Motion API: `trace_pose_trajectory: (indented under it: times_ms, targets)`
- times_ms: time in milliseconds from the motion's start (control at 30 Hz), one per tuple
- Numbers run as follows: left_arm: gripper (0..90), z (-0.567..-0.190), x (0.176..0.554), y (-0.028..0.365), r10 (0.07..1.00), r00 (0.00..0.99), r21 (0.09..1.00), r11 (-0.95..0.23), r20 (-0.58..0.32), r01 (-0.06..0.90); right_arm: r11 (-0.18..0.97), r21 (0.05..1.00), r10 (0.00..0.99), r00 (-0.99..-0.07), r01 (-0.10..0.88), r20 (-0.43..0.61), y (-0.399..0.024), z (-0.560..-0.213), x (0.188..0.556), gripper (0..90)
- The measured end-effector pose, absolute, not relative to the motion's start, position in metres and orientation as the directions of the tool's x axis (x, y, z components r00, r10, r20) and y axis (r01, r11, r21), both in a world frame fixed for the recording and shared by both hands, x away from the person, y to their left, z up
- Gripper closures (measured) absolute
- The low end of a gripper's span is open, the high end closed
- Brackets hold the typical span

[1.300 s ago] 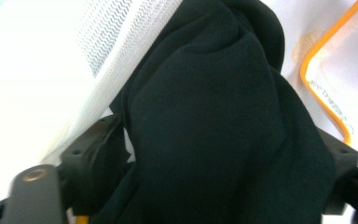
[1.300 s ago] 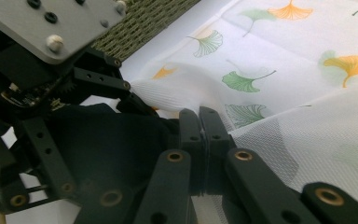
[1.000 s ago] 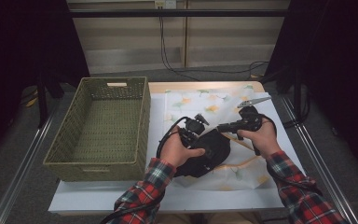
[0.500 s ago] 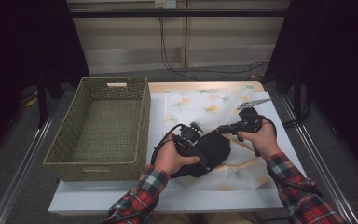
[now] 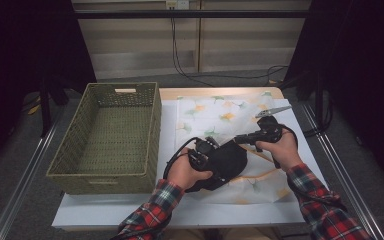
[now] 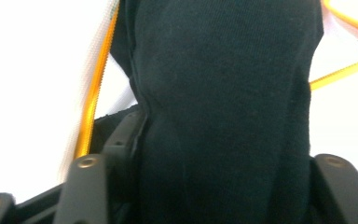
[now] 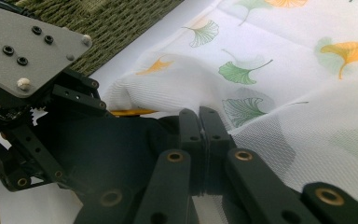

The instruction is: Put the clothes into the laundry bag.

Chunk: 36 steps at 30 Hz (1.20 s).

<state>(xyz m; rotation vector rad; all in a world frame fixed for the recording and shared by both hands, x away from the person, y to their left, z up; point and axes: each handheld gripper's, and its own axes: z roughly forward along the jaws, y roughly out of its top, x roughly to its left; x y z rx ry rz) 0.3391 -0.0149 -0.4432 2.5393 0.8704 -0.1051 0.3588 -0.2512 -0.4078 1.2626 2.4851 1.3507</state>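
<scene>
A black cloth [image 5: 227, 162] lies bunched on a white sheet printed with ginkgo leaves [image 5: 220, 112]. My left gripper [image 5: 215, 162] points down into the cloth's left part. Its jaws have just been closing, and the dark fabric [image 6: 223, 93] now sits bunched between them, pressed from both sides. My right gripper [image 5: 241, 140] holds the cloth's far right edge. In the right gripper view its jaws [image 7: 201, 119] meet tightly at the rim of the black fabric [image 7: 121, 144], and the left gripper [image 7: 37, 93] with its grey plate stands close on the left.
A woven green basket [image 5: 152, 125] stands on the table's left side, close to the left hand; its wall [image 7: 107, 18] is also in the right gripper view. The leaf sheet [image 7: 284, 70] spreads behind and to the right. Orange stripes [image 6: 93, 93] cross the sheet by the cloth.
My left hand has sunk onto the black cloth and its jaws have come in on the fabric. The right hand and its gripper have stayed put.
</scene>
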Motion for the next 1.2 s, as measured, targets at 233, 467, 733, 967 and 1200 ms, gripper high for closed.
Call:
trace_pose_trajectory:
  times_ms: [233, 467, 733, 967, 1200]
  targets:
    - [57.1, -0.441, 0.336, -0.019, 0.602, 0.769, 0.371, -0.678, -0.216, 0.635, 0.287, 0.717, 0.673, -0.666, 0.636, 0.321, -0.251, -0.408, 0.359, 90.0]
    - [59.1, -0.434, 0.338, -0.017, 0.617, 0.744, 0.392, -0.638, -0.254, 0.663, 0.286, 0.719, 0.673, -0.667, 0.633, 0.319, -0.251, -0.406, 0.360, 90.0]
    - [60.2, -0.419, 0.342, -0.023, 0.626, 0.735, 0.422, -0.611, -0.261, 0.670, 0.281, 0.727, 0.668, -0.672, 0.626, 0.321, -0.250, -0.402, 0.360, 90.0]
    - [60.5, -0.417, 0.344, -0.030, 0.628, 0.728, 0.428, -0.598, -0.275, 0.678, 0.281, 0.726, 0.669, -0.671, 0.628, 0.322, -0.248, -0.402, 0.360, 90.0]
    - [60.6, -0.417, 0.347, -0.037, 0.639, 0.711, 0.441, -0.569, -0.295, 0.694, 0.280, 0.729, 0.666, -0.674, 0.625, 0.321, -0.247, -0.399, 0.360, 90.0]
